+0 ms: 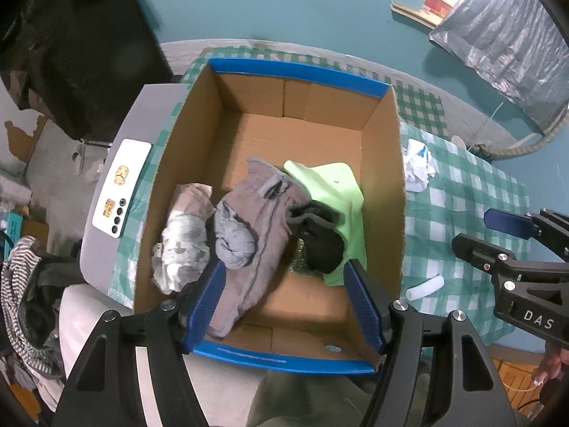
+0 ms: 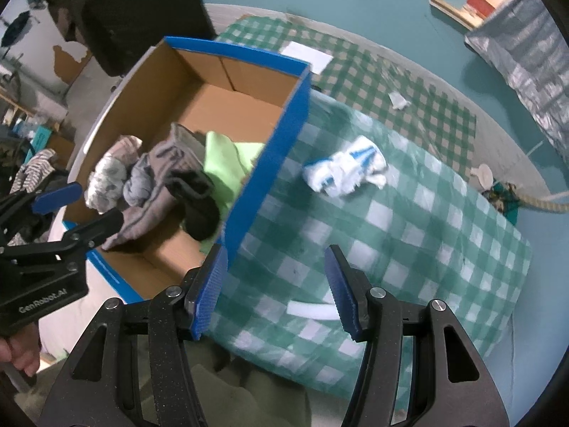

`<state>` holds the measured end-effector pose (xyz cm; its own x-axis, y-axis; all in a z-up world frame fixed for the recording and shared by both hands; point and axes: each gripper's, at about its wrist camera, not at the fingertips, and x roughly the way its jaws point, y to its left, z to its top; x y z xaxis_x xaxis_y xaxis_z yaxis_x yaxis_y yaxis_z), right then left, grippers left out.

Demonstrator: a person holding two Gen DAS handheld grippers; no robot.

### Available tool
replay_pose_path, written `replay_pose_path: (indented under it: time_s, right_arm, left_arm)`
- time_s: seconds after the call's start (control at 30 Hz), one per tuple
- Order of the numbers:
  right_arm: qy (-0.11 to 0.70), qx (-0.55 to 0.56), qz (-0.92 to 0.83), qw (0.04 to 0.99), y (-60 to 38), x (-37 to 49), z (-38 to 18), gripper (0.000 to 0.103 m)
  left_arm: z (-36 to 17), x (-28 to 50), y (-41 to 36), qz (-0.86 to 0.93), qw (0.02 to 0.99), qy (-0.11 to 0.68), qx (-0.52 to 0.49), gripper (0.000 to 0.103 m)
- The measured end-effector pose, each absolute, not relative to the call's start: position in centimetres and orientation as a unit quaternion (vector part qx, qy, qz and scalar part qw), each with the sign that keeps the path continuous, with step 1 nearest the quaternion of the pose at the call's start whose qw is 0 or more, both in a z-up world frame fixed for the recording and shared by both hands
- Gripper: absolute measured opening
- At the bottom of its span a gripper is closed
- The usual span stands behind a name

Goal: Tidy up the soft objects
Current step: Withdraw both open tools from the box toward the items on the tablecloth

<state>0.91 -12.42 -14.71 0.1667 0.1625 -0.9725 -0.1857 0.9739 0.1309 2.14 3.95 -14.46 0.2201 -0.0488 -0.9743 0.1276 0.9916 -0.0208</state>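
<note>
An open cardboard box with a blue rim holds a grey garment, a light green cloth, a black sock and a pale patterned cloth. My left gripper hangs open above the box's near end, with nothing pinched. To the right of the box, my right gripper is open over the green checked cloth. A white and blue sock lies crumpled on that cloth, apart from both grippers. A small white tube lies below the right gripper's fingers.
A white phone lies on the grey surface left of the box. Striped clothing is heaped at the far left. A white sheet and a paper scrap lie on the checked cloth behind. A silver foil cover stands at the back right.
</note>
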Motion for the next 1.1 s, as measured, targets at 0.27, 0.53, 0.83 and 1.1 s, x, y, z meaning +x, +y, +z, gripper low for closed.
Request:
replay_pose_path:
  time_s: [0.27,0.53,0.83,1.1]
  right_arm:
    - [0.653,0.010,0.087,0.752,-14.8,0.0,-16.4,0.057]
    - [0.676,0.044,0.055,0.734,-17.3,-1.2,-19.0,0.057]
    - [0.692,0.093,0.017,0.716,-19.5,-2.3,-21.5,0.057]
    - [0.702,0.150,-0.025,0.696,-21.2,-3.4,-24.0,0.057]
  left_arm:
    - [-14.8,1.9,2.0,-0.077,0.776,0.624,0.052,0.070]
    - [-15.0,1.8,-0.5,-0.101,0.772,0.623,0.075,0.070]
    - [-14.9,2.3,-3.5,-0.137,0.771,0.613,0.105,0.070]
    - [-14.7,3.0,-6.3,-0.174,0.770,0.596,0.143,0.070]
